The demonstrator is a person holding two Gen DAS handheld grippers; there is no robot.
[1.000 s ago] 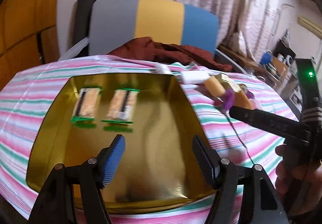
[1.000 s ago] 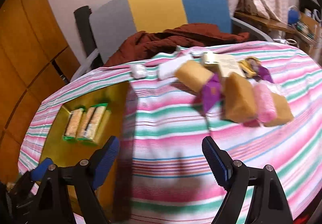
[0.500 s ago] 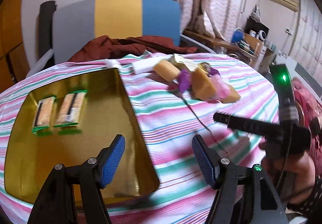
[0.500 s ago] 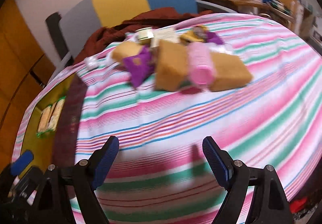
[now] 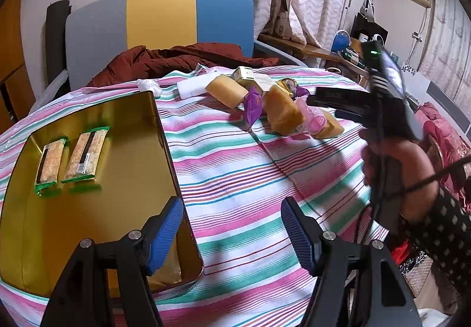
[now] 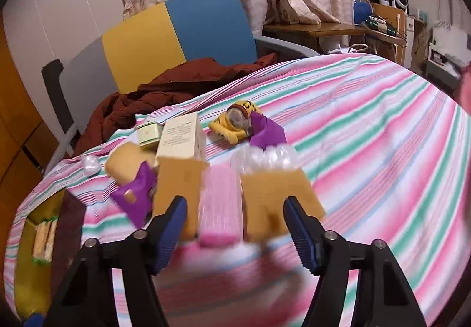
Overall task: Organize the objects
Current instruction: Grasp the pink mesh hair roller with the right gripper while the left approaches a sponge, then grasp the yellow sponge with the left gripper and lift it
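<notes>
A gold tin tray [image 5: 123, 209] lies at the left on the striped cloth and holds two green-edged snack bars [image 5: 84, 155]. A pile of objects lies further right: tan sponges [image 5: 282, 113], a pink sponge [image 6: 219, 206], purple wrappers [image 5: 254, 106], small boxes [image 6: 182, 136] and a yellow toy [image 6: 235, 121]. My left gripper [image 5: 231, 234] is open and empty over the tray's right rim. My right gripper [image 6: 235, 234] is open and empty, just in front of the pink sponge and the tan sponges [image 6: 176, 188]; it also shows in the left wrist view [image 5: 341, 106].
A chair with grey, yellow and blue back [image 5: 159, 24] holds a dark red garment [image 5: 176, 59] behind the table. A white crumpled wrapper [image 5: 148, 86] lies near the tray's far corner. Shelves with clutter [image 6: 382, 24] stand at the far right.
My right gripper has moved forward and right, up to the pile of sponges. My left gripper has swung right, off the tray's middle to its right rim. Both stayed open.
</notes>
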